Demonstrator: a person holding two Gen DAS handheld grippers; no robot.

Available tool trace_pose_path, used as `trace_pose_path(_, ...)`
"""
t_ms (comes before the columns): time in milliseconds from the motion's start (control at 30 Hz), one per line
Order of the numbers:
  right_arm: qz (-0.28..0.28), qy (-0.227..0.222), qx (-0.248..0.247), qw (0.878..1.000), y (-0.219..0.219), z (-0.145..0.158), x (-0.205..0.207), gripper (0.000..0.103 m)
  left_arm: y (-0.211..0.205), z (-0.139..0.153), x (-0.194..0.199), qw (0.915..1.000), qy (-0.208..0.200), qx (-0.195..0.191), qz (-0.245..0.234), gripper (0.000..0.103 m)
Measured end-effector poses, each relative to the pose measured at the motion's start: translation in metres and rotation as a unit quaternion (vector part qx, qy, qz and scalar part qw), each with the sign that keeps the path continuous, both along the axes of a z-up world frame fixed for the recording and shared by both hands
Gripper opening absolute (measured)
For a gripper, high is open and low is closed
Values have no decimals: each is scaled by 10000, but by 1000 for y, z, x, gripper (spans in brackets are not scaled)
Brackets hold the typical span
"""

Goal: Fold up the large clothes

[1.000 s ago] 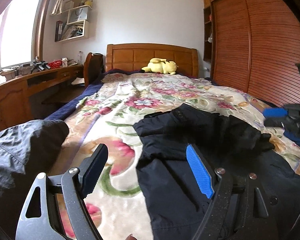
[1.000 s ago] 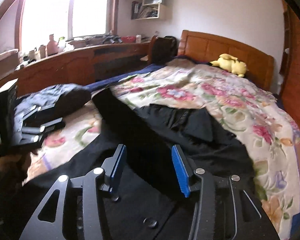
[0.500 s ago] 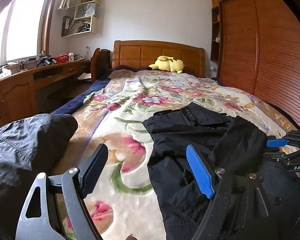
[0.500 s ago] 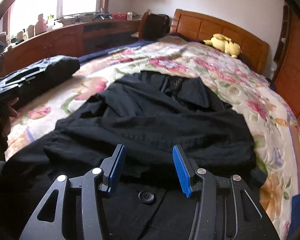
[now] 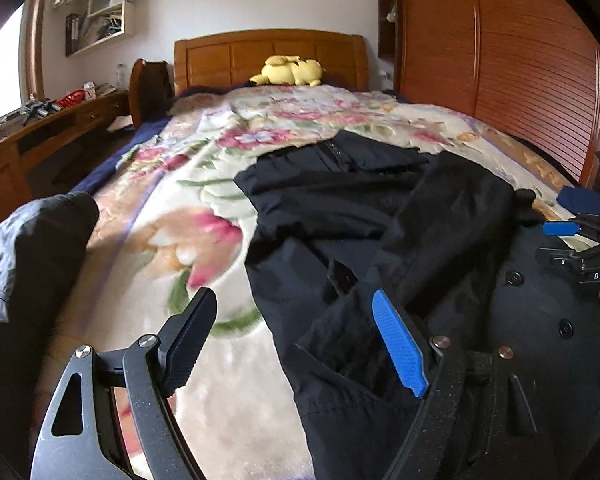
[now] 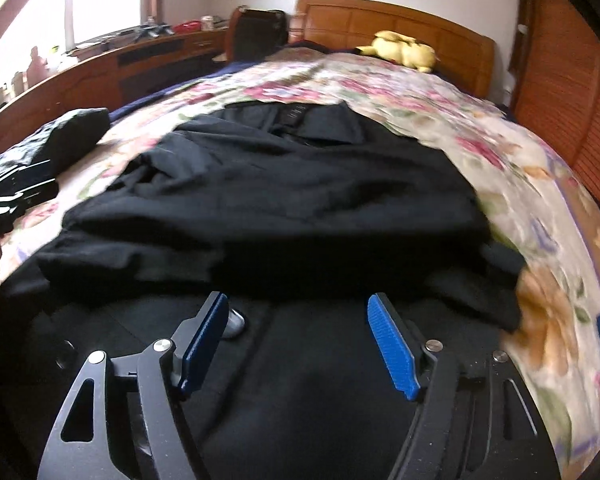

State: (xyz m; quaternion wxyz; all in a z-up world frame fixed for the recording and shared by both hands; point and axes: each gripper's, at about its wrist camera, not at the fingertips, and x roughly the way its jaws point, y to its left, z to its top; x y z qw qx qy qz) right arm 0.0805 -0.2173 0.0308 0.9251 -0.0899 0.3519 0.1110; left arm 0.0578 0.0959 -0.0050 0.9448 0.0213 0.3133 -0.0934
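Since a second ago both sleeves lie folded across the black coat (image 6: 300,200) near the bed's (image 5: 204,240) foot edge — left tongs (image 5: 296,340) and right tongs (image 6: 300,344) gape wide, empty; lengthwise folding remains, I judge.

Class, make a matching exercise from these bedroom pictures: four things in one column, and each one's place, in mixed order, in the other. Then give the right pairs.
Things:
1. yellow plush toy
2. black coat
3. dark grey garment
4. wardrobe

Places:
A. spread in the middle of the bed
B. by the headboard
C. along the bed's right side
D. at the bed's left edge

Pairs: 1-B, 2-A, 3-D, 4-C
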Motion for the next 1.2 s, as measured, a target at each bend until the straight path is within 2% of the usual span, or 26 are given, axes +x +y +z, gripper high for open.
trace_pose_path(100,-96,55,18,9999,-7,-1,-11,74,0,-3,2,9996,182,-155,-153,81)
trace_pose_path(367,-178,36,-272,9995,-14,-11,-31,74,-12,-17,8,9977,581,-12,-359,60)
trace_pose_path(433,-201,65,-203,9996,-15,-14,-29,74,-14,-21,9,9969,680,23,-384,49)
trace_pose_path(600,-283,91,9,9996,-21,-22,-24,74,-17,-23,6,9950,795,-26,-601,31)
trace_pose_path(700,-294,60,47,9995,-23,-22,-24,74,-15,-21,4,9955,740,-50,-590,8)
trace_pose_path(800,-291,24,103,9995,-25,-23,-26,74,-12,-13,2,9968,581,-60,-549,5)
trace_pose_path(900,-287,26,174,9994,-27,-24,-27,74,1,-2,2,9990,344,-94,-263,4)
trace_pose_path(1200,-268,-8,253,9993,-30,-25,-32,74,14,-1,3,9996,279,-15,94,5)
